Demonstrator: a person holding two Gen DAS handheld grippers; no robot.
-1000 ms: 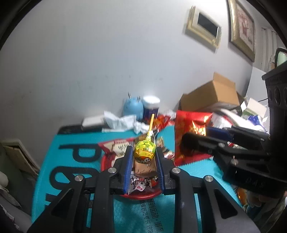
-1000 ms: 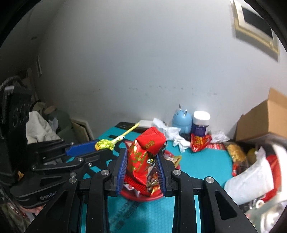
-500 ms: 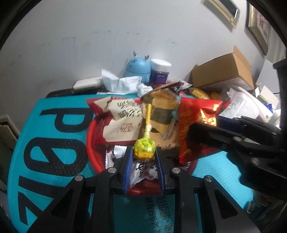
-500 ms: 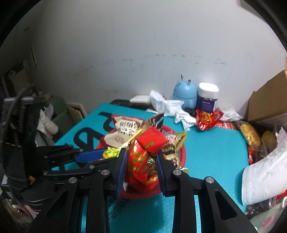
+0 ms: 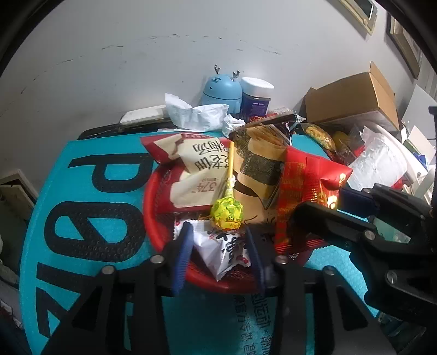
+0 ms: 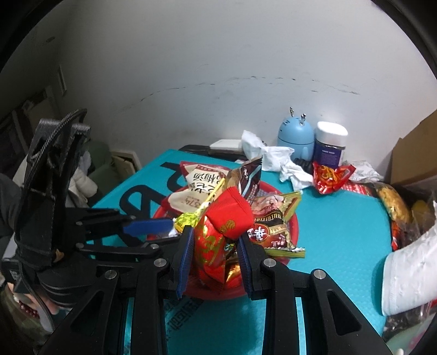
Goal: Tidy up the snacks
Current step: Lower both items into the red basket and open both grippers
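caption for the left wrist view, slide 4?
Left gripper opening above the red tray, the yellow lollipop released onto the snacks.

A pale grey wall (image 5: 164,54) fills the space ahead of the claw, scuffed with thin dark marks. Up and to the right hang two framed pictures (image 5: 363,13) — both cut off by the edge. Below lies a teal mat (image 5: 82,218) with big black letters. Far left of the claw, low down, a beige board (image 6: 125,163) leans against the wall — the corner there is dim.
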